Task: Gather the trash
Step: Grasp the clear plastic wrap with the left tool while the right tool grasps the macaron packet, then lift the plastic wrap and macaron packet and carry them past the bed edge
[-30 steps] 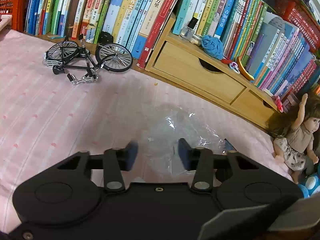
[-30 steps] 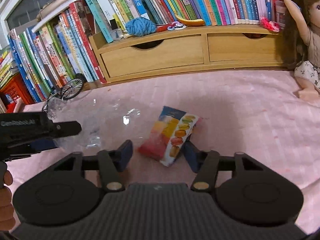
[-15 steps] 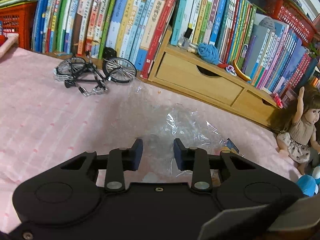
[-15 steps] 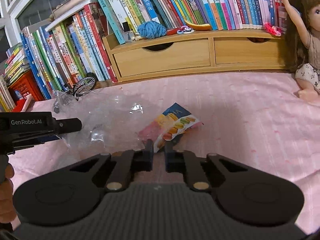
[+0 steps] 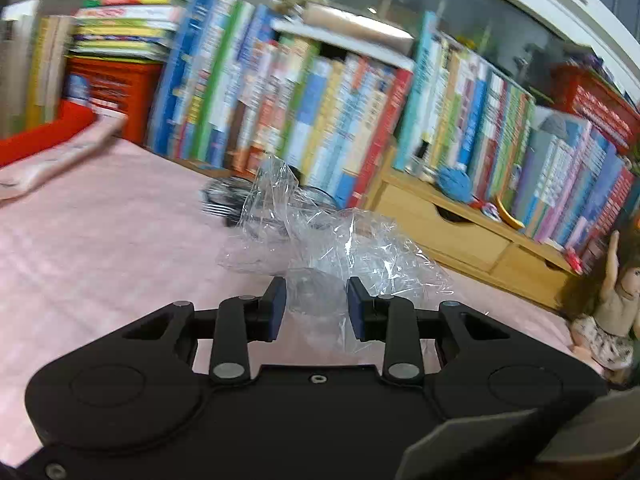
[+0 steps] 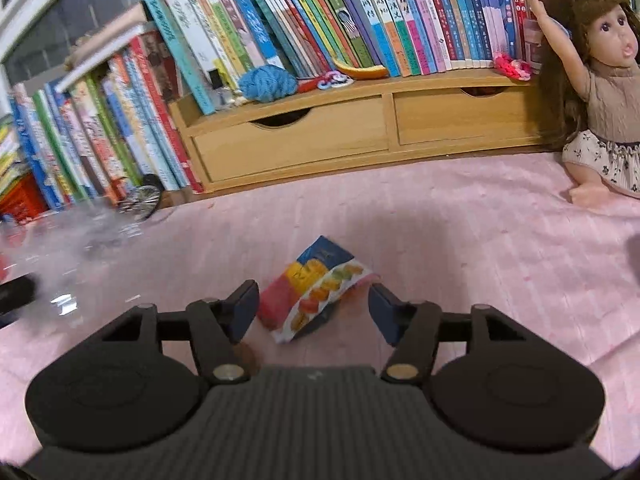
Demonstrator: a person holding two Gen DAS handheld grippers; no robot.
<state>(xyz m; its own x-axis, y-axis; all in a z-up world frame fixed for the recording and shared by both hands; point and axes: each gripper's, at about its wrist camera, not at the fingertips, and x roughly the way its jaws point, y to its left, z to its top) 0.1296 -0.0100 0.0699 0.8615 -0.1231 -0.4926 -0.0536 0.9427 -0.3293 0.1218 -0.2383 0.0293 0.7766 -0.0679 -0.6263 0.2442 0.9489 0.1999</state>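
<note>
My left gripper [image 5: 316, 308] is shut on a crumpled clear plastic bag [image 5: 340, 248] and holds it up off the pink cloth [image 5: 100, 240]; the view is blurred from motion. In the right wrist view the same bag [image 6: 80, 232] shows as a blurred sheen at the far left. A colourful snack wrapper [image 6: 316, 284] lies on the cloth between the fingers of my right gripper [image 6: 314, 308]. Those jaws are opening, and the pads stand apart from the wrapper on both sides.
A wooden drawer unit [image 6: 360, 132] with rows of books stands along the back. On it lie a blue yarn ball [image 6: 268, 84] and small trinkets. A doll [image 6: 600, 100] sits at the right, a model bicycle [image 6: 144, 200] at the left, a red crate [image 5: 112, 84] further left.
The left gripper closed on the plastic bag and lifted it, swinging left. The right gripper shut near the wrapper, then opened wide again around it.
</note>
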